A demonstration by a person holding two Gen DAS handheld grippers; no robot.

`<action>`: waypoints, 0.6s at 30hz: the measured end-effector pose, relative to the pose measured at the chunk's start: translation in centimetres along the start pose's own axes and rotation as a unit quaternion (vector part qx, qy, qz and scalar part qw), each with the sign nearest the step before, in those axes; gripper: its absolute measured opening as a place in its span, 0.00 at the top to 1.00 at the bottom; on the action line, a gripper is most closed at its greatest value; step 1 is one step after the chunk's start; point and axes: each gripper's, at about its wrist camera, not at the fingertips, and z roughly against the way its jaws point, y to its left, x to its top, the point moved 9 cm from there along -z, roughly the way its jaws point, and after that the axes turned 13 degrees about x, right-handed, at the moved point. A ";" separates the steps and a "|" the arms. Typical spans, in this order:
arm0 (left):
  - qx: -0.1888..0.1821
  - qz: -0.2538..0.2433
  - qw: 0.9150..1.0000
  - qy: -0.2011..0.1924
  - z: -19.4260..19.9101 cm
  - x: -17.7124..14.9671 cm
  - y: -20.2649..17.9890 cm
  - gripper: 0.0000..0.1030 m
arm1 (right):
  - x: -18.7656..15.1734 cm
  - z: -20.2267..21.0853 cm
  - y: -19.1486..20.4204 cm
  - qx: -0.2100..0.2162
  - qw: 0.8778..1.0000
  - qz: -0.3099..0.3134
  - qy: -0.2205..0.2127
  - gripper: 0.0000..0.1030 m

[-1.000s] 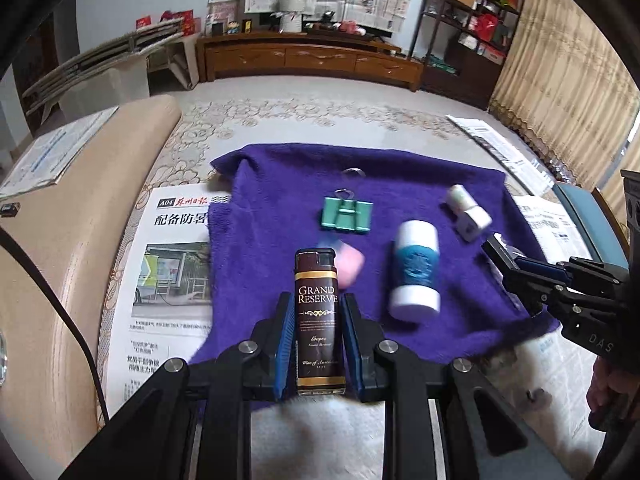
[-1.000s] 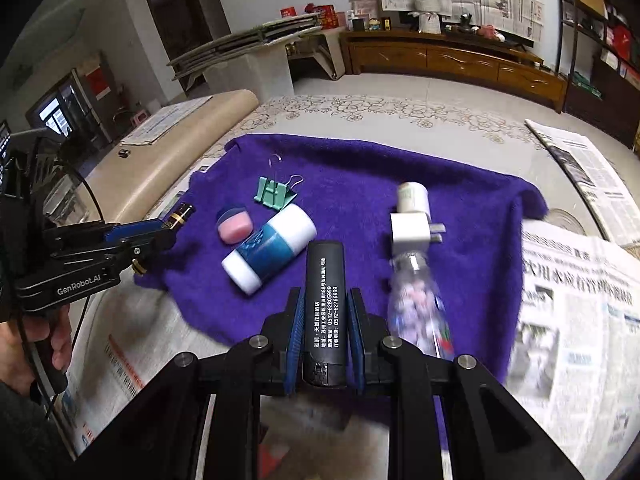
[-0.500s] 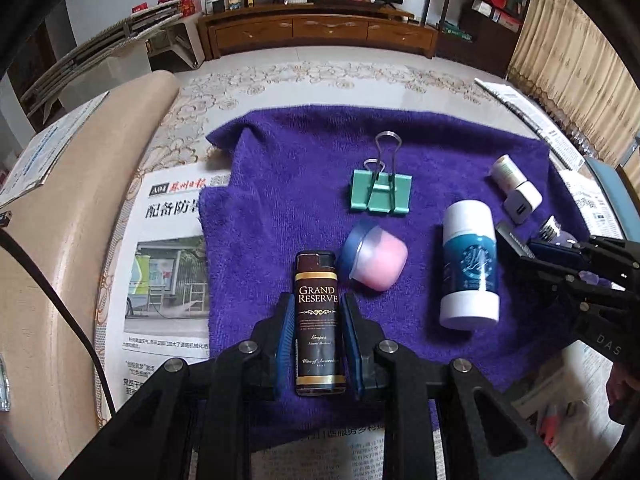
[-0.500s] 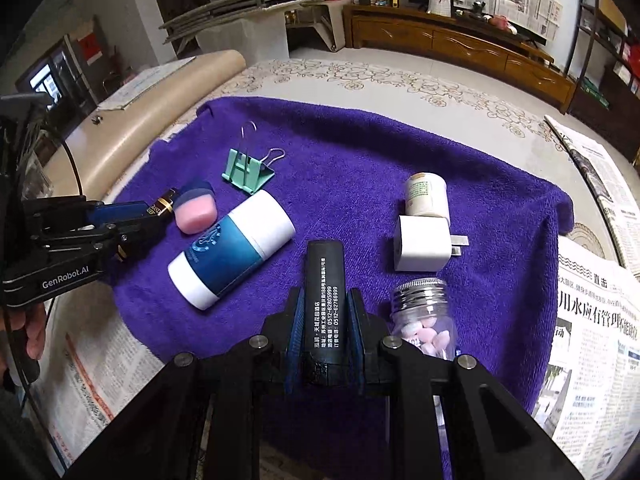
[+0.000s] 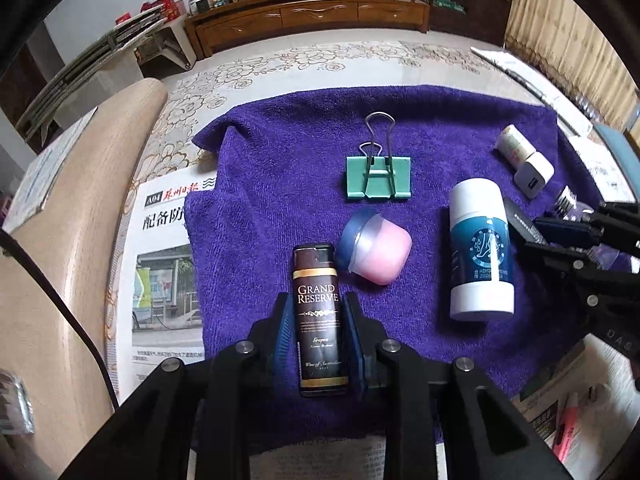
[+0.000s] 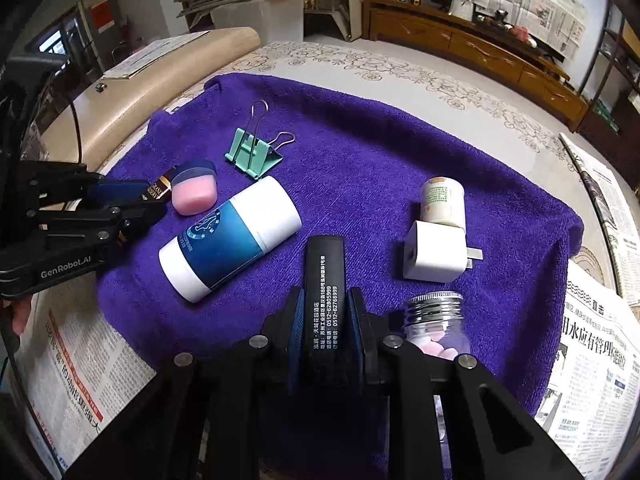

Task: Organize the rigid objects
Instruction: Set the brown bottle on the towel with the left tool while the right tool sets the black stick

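My left gripper is shut on a brown "Grand Reserve" lighter, low over the purple towel; it also shows in the right wrist view. My right gripper is shut on a black lighter with white print. On the towel lie a pink jar, a green binder clip, a blue-and-white tube, a white charger plug, a small cream bottle and a glass pill jar.
Newspapers lie under and around the towel on a patterned floor. A beige cushion edge runs along the left. A wooden cabinet stands at the back.
Both grippers have moved forward and lower over the towel, each still holding its lighter. The objects on the towel look nearer and have not shifted.
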 end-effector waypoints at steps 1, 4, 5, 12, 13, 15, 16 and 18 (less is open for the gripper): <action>0.012 -0.005 1.000 -0.001 -0.1 0.0 0.2 0.62 | 0.0 0.0 0.1 0.002 1.000 0.000 0.001 0.79; 0.011 -0.019 1.000 0.000 0.3 -0.1 0.0 0.51 | -0.2 0.2 0.2 0.003 1.000 0.008 0.003 0.71; 0.009 -0.014 1.000 -0.003 0.7 -0.2 0.1 0.48 | -0.2 0.5 0.3 0.002 1.000 0.006 0.001 0.67; -0.041 0.066 0.995 -0.069 6.5 -1.7 0.8 0.00 | -1.4 6.3 1.2 0.005 0.997 -0.023 -0.072 0.18; -0.058 0.076 0.993 -0.071 7.3 -2.2 0.6 0.00 | -2.1 7.0 1.3 0.003 0.997 -0.027 -0.075 0.08; -0.092 0.083 0.990 -0.069 8.5 -3.4 -0.4 0.00 | -3.3 8.3 1.3 -0.009 0.996 -0.038 -0.082 0.00; -0.107 0.081 0.989 -0.065 9.1 -4.2 -1.1 0.00 | -4.4 9.1 1.2 -0.019 0.995 -0.048 -0.084 0.00; -0.117 0.081 0.988 -0.061 9.7 -5.5 -2.4 0.00 | -6.1 9.9 1.0 -0.025 0.994 -0.062 -0.082 0.00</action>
